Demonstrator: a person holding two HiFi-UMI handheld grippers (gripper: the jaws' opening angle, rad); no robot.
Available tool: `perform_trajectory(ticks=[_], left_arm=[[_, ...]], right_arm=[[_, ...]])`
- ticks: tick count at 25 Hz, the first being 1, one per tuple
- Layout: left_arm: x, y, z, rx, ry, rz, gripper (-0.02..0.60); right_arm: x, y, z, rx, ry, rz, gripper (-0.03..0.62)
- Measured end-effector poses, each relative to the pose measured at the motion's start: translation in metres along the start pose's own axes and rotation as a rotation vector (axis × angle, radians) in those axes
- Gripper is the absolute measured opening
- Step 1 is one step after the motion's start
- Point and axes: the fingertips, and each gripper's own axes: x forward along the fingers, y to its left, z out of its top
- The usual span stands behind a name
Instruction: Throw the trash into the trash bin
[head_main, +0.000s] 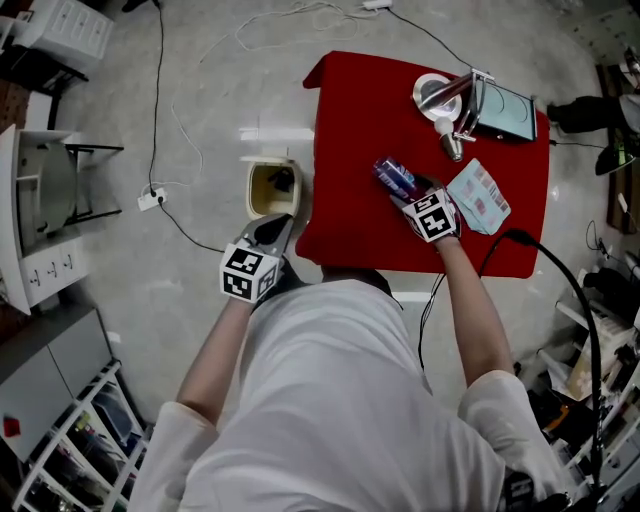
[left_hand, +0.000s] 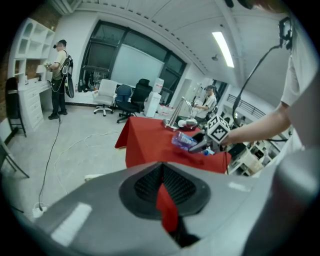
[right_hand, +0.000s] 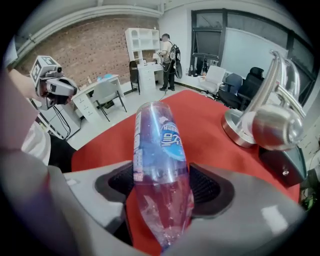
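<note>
A clear plastic bottle with a blue label and pink tint lies lengthwise between the pads of my right gripper, which is shut on it. In the head view that gripper holds the bottle over the red table. A small beige trash bin stands on the floor left of the table, with something dark inside. My left gripper hangs just in front of the bin, its jaws together and empty. From the left gripper view, the bottle shows far off.
A crumpled blue and pink wrapper lies on the table right of my right gripper. A metal stand with a round base and a dark device sit at the table's far side. Cables run across the floor.
</note>
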Motion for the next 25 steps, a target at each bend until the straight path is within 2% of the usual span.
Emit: perform_trajectory(ticks=[15, 25], left_arm=[[-0.071, 0.069, -0.028, -0.023, -0.028, 0.037, 0.005], [-0.119, 0.121, -0.057, -0.068, -0.019, 0.077, 0.005]], right_arm=[[0.037, 0.133, 0.09, -0.054, -0.013, 0.111, 0.33], [0.071, 0.228, 0.151, -0.047, -0.032, 0.212, 0.33]])
